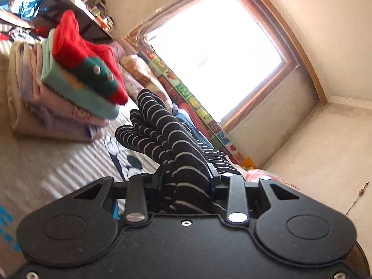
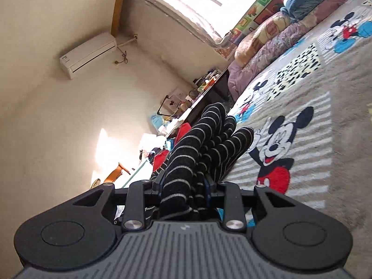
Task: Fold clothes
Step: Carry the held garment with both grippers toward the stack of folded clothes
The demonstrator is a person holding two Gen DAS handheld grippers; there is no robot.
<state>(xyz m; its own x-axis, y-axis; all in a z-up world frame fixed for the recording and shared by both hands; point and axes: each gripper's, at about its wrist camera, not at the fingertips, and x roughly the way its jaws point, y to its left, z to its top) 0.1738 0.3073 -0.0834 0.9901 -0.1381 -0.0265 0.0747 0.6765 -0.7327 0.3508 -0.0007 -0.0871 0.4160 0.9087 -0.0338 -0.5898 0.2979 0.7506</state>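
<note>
Left gripper [image 1: 187, 176] and right gripper [image 2: 183, 183] each clamp a bunched fold of the black striped garment [image 1: 167, 139], lifted off the Mickey Mouse blanket [image 2: 313, 121]. Stack of folded clothes [image 1: 60, 88] sits beside it, probably on the bed; edges blurred.

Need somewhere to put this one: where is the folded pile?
In the left wrist view, the folded pile sits upper left on the bedspread, beyond the striped garment.
</note>
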